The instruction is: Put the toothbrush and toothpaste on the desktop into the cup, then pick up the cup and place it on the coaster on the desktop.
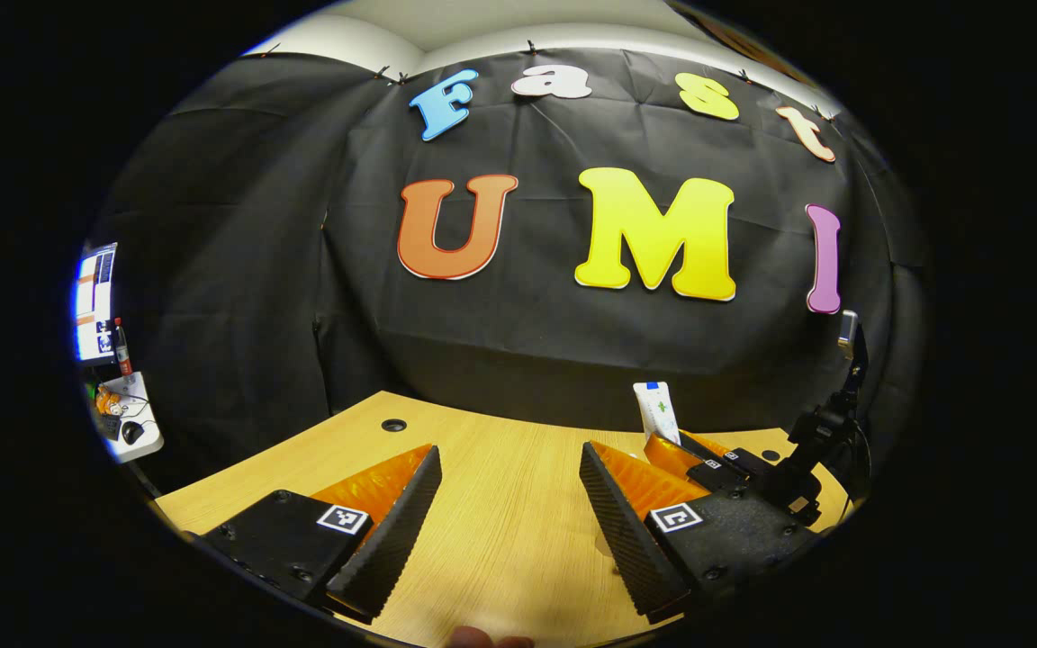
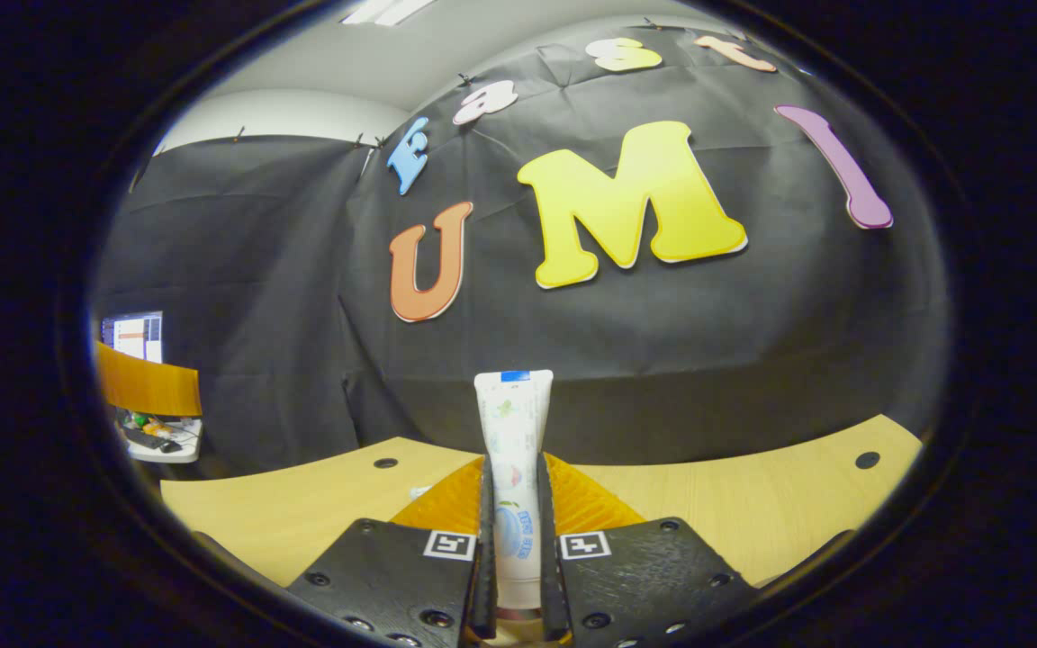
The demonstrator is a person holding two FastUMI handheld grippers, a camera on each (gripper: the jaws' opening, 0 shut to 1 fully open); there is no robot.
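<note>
Right gripper view is showing your right gripper (image 2: 513, 540) pinching the toothpaste (image 2: 513, 432) upright between both fingers, tube rising toward twelve o'clock above the desktop (image 2: 752, 513), probably so it can drop end-first into the cup. Your left gripper (image 1: 509, 513) is hovering spread wide over bare wood, the tube standing at its two o'clock. Print on the tube is showing, but you cannot make it out.

The toothpaste (image 2: 513, 468) stood upright between the jaws of the right gripper (image 2: 513, 576), above the desk (image 2: 752, 513). In the left gripper view, the left gripper (image 1: 509, 504) had bare desk between its jaws, and the toothpaste (image 1: 658, 412) was ahead to their right.
</note>
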